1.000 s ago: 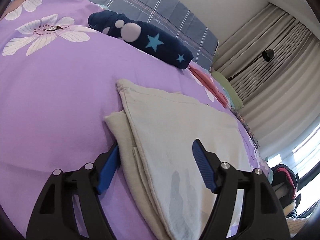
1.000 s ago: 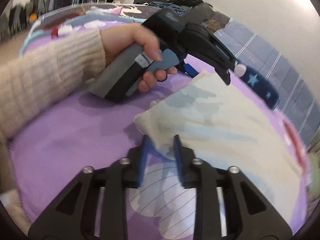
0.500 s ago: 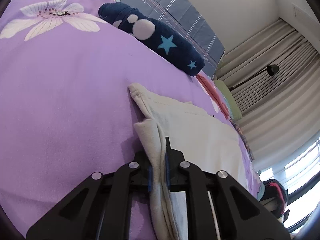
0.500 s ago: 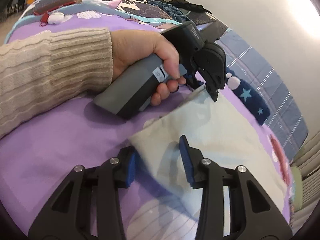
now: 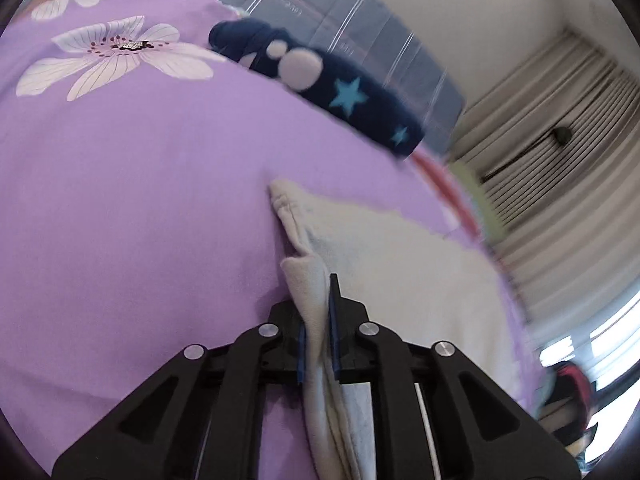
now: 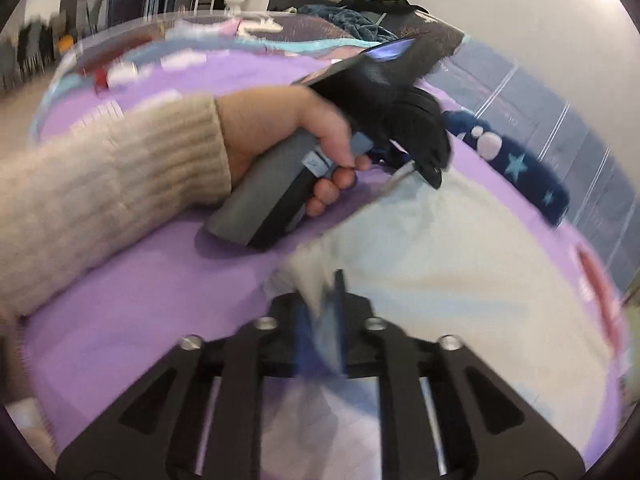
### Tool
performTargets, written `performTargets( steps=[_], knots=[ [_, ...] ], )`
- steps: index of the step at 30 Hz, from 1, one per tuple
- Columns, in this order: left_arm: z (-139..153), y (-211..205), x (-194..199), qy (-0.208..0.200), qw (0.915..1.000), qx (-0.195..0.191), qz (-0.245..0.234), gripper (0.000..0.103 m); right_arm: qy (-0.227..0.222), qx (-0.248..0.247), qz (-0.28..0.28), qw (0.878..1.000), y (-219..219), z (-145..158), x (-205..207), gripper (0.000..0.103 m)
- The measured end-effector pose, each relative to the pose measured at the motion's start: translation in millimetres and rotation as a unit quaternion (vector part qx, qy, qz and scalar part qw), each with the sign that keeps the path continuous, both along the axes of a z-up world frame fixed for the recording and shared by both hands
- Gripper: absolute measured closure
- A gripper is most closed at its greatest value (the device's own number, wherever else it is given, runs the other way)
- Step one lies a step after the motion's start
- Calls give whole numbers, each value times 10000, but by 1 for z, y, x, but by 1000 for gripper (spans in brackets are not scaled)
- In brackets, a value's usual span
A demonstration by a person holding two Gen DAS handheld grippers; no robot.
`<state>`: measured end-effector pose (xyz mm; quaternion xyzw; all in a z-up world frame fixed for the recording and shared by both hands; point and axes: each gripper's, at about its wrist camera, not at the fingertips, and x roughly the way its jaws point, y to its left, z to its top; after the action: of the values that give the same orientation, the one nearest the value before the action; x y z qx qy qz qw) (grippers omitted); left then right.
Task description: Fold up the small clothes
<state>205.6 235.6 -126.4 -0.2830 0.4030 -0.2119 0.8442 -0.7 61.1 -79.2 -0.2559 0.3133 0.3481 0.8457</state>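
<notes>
Left gripper (image 5: 318, 344) and right gripper (image 6: 320, 332) both clenched on cream garment (image 5: 400, 264) edge; risk: thin pinch slips, layers between jaws separate

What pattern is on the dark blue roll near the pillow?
Light blue stars and white dots on the navy roll, clearest in the left wrist view.

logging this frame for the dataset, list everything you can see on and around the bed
cloth: 1, cream, on the bed, an edge in each gripper
bedspread: 1, purple with white flowers, under it all
roll: 1, navy with stars, beyond the cloth
pillow: 1, grey-blue plaid, behind the roll
curtains: beige, far right
left gripper: shut on the cloth's edge
right gripper: blurred, cloth between its jaws
hand: 1, holding the left gripper
sleeve: 1, cream knit
</notes>
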Motion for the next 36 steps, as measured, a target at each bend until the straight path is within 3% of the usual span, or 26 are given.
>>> performTargets(
  steps=[4,7,8,11,13,15,17,21,22,23,24,26,28,31,32,34,36],
  knots=[
    [-2,-1,0,14,10000,40,-4,91,81,609,-890,9941,-81,45,40,68],
    [-1,-2,1,19,9999,103,-8,90,275,866,-2004,9755,-158,64,97,61],
    [-1,-2,2,26,9999,97,-6,90,407,953,-2436,9643,-188,67,120,61],
    [-2,-2,2,40,9999,120,-8,89,1199,1523,-3697,9087,-293,60,198,62],
    [-2,-2,2,43,9999,145,-11,89,1515,1721,-3963,8890,-332,51,231,61],
    [-2,-2,2,47,9999,143,-11,89,1554,1784,-4300,8713,-366,40,260,58],
    [-3,-2,2,52,9999,117,-10,89,1689,1762,-4395,8645,-380,28,279,49],
    [-3,-1,2,61,9999,80,-13,89,2443,2161,-4176,8481,-398,-1,314,48],
    [-4,-1,2,65,10000,73,-14,89,2565,2296,-4028,8481,-396,-5,315,53],
    [-4,-1,2,66,10000,70,-16,89,2595,2368,-3866,8527,-394,-6,319,82],
    [-4,-1,2,66,10000,66,-16,89,2500,2376,-3729,8614,-391,-4,320,99],
    [-4,-1,2,63,9999,78,-16,89,1961,2559,-3509,8792,-388,12,311,99],
    [-4,-1,2,59,9999,92,-16,89,1648,2438,-3548,8874,-383,20,305,98],
    [-4,-1,2,59,9999,91,-16,89,764,1112,-4312,8921,-376,12,305,85],
    [-4,-1,2,57,9999,82,-16,89,697,981,-4378,8910,-376,10,304,81],
    [-4,-1,2,53,10000,71,-16,89,618,1264,-4416,8861,-381,13,290,80],
    [-4,-1,2,53,10000,68,-16,89,400,1544,-4251,8910,-375,25,270,80]
  ],
)
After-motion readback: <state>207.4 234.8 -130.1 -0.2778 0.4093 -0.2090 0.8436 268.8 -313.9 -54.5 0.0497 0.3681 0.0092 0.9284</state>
